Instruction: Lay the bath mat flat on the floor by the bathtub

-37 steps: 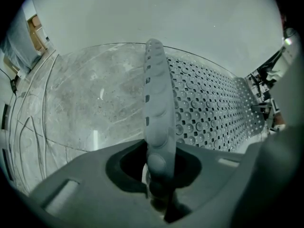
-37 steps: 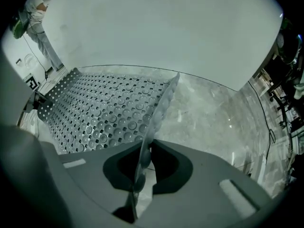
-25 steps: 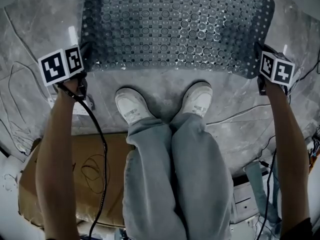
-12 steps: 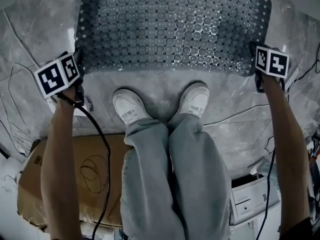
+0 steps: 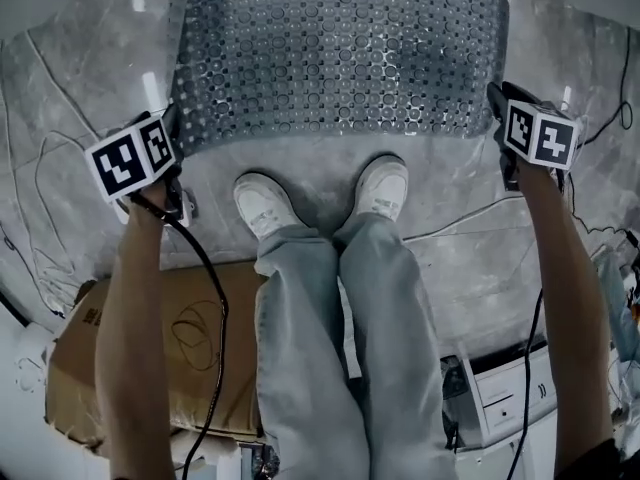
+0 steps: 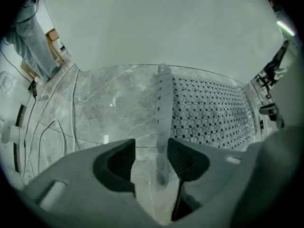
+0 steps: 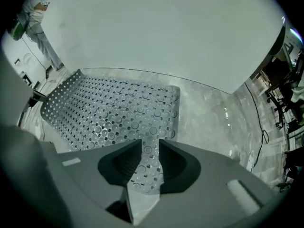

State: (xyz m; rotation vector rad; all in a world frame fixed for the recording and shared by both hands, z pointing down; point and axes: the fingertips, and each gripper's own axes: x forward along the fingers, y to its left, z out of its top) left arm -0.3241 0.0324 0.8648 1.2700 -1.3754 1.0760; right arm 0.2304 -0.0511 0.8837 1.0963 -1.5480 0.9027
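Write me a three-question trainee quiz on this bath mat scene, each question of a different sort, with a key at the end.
1. True or false: the bath mat is folded in half.
2. Pick one: what stands between the jaws of the left gripper? A, a cable. B, the mat's edge. C, nothing.
3. Short answer: what flat brown thing lies on the floor behind the person's shoes?

Key
1. False: it lies spread out on the floor.
2. B: the jaws stand apart with the mat's edge between them.
3. Cardboard.
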